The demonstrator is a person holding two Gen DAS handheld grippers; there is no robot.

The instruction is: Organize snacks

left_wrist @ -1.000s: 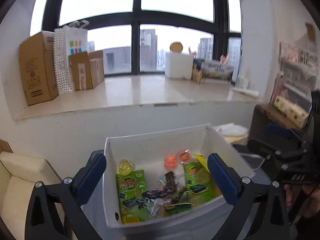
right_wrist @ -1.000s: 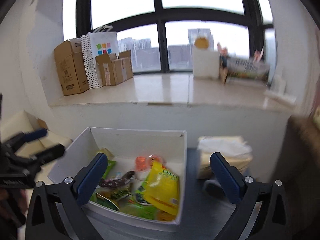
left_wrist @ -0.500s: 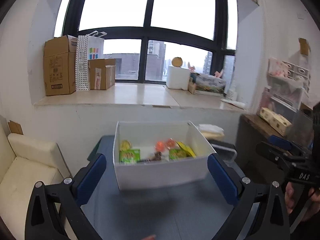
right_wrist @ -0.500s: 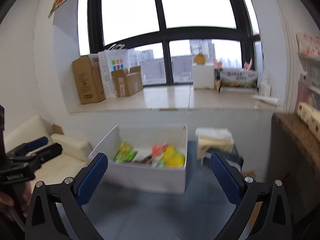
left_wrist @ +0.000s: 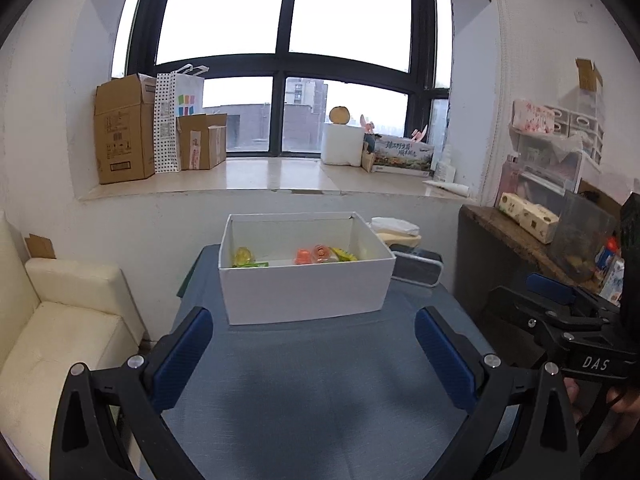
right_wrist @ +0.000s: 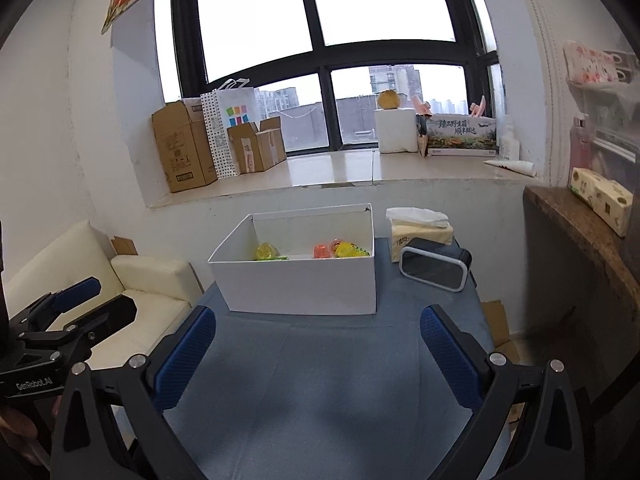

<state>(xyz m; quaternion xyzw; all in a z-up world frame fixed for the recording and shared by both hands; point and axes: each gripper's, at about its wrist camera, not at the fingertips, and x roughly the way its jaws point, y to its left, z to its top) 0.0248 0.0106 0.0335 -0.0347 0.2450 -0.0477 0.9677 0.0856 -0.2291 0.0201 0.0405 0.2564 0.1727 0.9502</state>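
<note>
Jaws of left gripper and right gripper wide apart, empty, short of snack box.

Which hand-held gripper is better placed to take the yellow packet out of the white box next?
Probably right. The yellow packet lies at the white box's right end, nearer the right hand-held gripper. The left hand-held gripper is equally open and empty.

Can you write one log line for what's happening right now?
left hand-held gripper: open, empty | right hand-held gripper: open, empty | snacks: in box | box: on table
</note>
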